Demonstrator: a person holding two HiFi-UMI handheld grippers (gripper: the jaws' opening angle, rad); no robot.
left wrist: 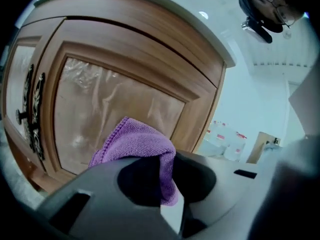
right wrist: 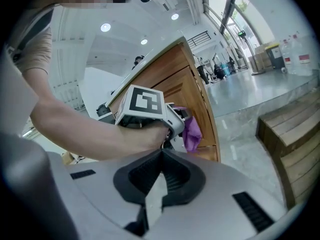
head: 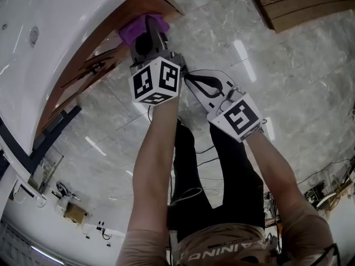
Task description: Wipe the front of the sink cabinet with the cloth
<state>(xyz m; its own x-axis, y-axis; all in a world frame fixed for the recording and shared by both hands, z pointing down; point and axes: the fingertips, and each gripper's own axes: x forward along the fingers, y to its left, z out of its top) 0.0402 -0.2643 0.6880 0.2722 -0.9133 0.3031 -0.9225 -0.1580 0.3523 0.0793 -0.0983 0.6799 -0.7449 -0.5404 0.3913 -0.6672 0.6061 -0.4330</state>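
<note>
Purple cloth (left wrist: 137,144), bunched, long axis along the jaws, its free fold pointing at the sink cabinet's door panel (left wrist: 100,104); whether it touches the panel is not discernible. Left gripper (head: 147,40) pinches the cloth. Right gripper (right wrist: 160,159), jaws pressed together on nothing, hangs just beside the left.

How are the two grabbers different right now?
The left gripper is shut on the purple cloth, while the right gripper is shut on nothing. The left gripper is up at the wooden cabinet; the right gripper hangs back from it, over the floor. Both have their jaws together.
</note>
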